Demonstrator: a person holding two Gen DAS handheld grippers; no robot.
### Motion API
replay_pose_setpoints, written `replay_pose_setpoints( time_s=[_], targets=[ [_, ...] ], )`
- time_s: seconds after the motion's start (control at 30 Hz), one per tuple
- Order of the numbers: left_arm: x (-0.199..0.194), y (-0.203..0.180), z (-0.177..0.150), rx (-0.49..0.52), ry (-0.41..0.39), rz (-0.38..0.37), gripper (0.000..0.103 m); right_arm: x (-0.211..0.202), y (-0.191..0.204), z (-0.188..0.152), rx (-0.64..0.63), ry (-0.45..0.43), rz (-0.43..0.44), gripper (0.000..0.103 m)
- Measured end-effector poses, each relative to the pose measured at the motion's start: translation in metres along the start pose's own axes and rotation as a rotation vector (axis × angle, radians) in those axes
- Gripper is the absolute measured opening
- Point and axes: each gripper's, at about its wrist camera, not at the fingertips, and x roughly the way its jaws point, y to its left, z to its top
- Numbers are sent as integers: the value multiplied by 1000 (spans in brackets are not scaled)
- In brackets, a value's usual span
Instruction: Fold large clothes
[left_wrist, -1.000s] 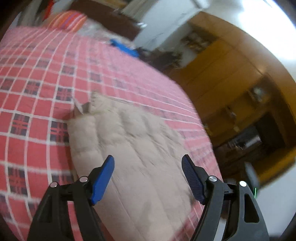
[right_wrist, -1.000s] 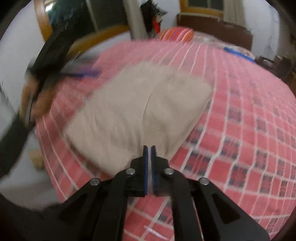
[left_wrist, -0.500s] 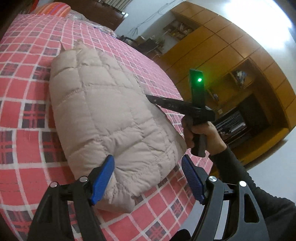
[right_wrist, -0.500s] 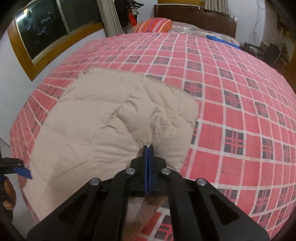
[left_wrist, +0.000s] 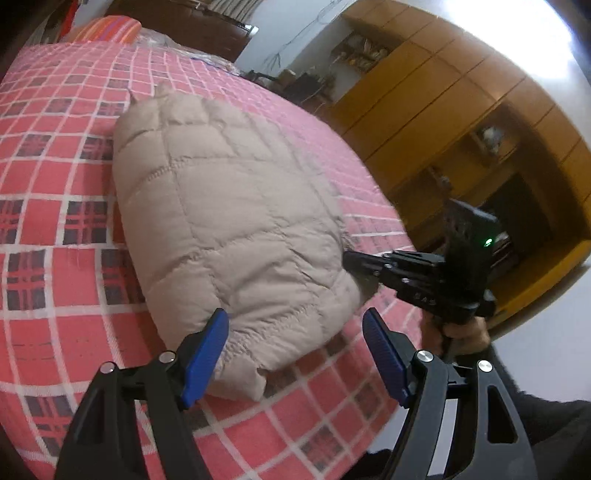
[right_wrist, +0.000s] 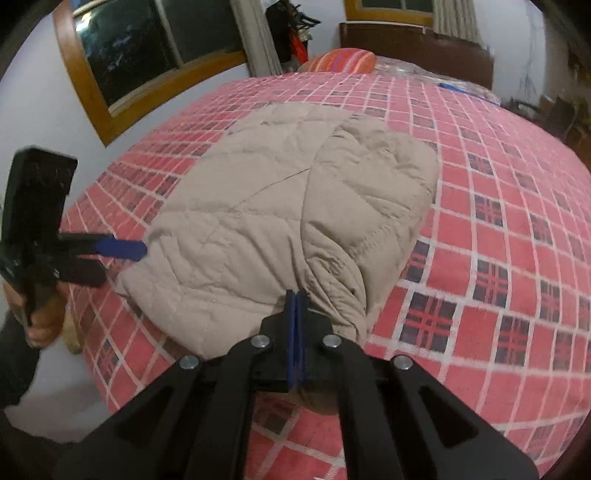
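Note:
A beige quilted puffer jacket (left_wrist: 229, 221) lies folded in a thick bundle on the red checked bedspread (left_wrist: 55, 229). In the left wrist view my left gripper (left_wrist: 295, 317) stands open just above the jacket's near end, its blue pads (left_wrist: 207, 354) on either side and nothing pinched. My right gripper (right_wrist: 297, 295) is shut on a bunched fold at the jacket's (right_wrist: 280, 206) near edge. Some beige fabric shows under its jaws. The right gripper (left_wrist: 351, 258) meets the jacket's right side in the left wrist view. The left gripper (right_wrist: 110, 262) hovers at the jacket's left edge.
A striped orange pillow (right_wrist: 343, 59) and a dark headboard (right_wrist: 417, 40) are at the far end of the bed. A window (right_wrist: 147, 48) is on the left wall, wooden cabinets (left_wrist: 461, 122) are beyond the bed's right side. A person's hand (left_wrist: 461, 332) holds the right gripper.
The right gripper has dropped lower along the jacket's right side, still shut on the fabric. The left gripper has come into the right wrist view beside the jacket's left edge, still open.

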Motion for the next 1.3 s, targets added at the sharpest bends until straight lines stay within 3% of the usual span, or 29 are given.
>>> replay_pose_setpoints(
  time_s=[0.1,0.17,0.2,0.23,0.37,0.47,0.57,0.7,0.8,0.9,1.0,1.07,1.3],
  targets=[
    [-21,-11,-3,-8,-46,-10,77,-38,2,-1,40,-87,14,11],
    [-38,-22,-11,11,-98,45,84,-62,2,-11,81,-135,-6,42],
    [-49,-33,-17,39,-129,122,90,-73,3,-17,107,-163,-39,78],
    [-55,-42,-22,60,-142,192,96,-80,4,-24,125,-184,-73,95],
    [-74,-79,-58,166,-250,533,99,-88,20,-65,168,-164,-201,97],
    [-77,-85,-84,143,-256,651,99,-83,45,-95,131,-135,-340,100],
    [-78,-85,-105,86,-231,698,99,-88,64,-118,159,-147,-478,100],
    [-88,-98,-128,83,-236,757,99,-103,71,-136,245,-164,-380,100],
    [-98,-117,-136,102,-250,758,99,-127,83,-133,270,-164,-299,100],
    [-113,-143,-142,134,-252,739,99,-157,117,-121,180,-213,-362,100],
    [-125,-164,-145,158,-285,782,99,-179,137,-114,141,-225,-353,100],
    [-133,-176,-147,165,-297,762,99,-191,151,-111,124,-226,-346,100],
    [-148,-191,-151,145,-331,778,99,-203,178,-109,58,-246,-373,100]
  ],
)
